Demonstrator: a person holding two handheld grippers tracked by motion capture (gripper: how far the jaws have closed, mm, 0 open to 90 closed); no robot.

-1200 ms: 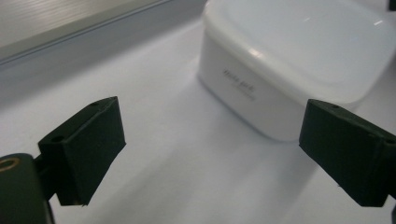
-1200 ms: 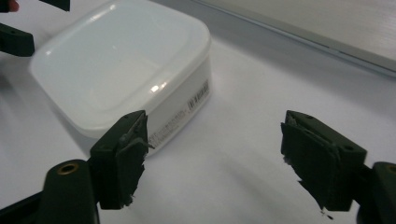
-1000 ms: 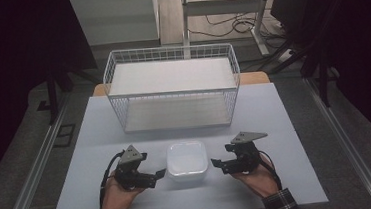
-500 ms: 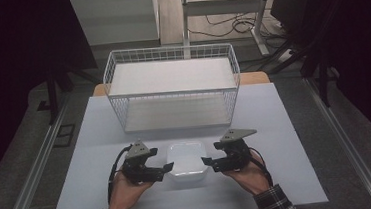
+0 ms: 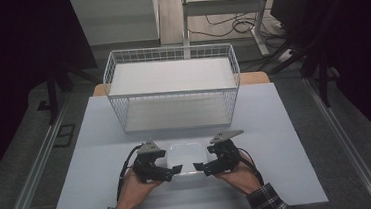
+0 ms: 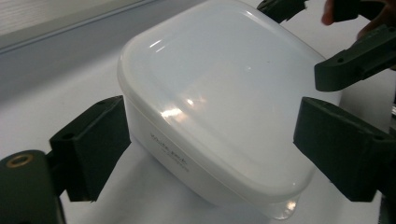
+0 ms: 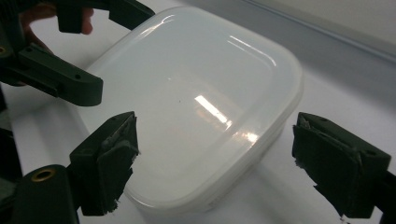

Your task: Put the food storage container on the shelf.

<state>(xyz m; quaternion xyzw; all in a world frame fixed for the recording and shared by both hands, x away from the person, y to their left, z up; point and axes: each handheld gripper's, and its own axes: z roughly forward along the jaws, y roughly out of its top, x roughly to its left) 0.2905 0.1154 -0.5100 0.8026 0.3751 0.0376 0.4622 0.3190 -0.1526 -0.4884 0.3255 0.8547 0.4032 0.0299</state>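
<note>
A white plastic box (image 5: 187, 157) with its lid on is set on the white table (image 5: 285, 126), near the front edge and in front of a wire basket (image 5: 172, 88). The box is flanked by the left gripper (image 5: 176, 170) and the right gripper (image 5: 199, 166). Both pairs of jaws have just been opening and are spread wide around the box's corners, not pressed on it. Both hands are laid low on the table, pointed inward.

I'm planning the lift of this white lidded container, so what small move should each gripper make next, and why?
Probably close both sets of jaws on the container's rim. The left gripper and right gripper flank the white container on the table, jaws open. In each gripper view the pads straddle a corner with visible gaps, so nothing is gripped yet.
</note>
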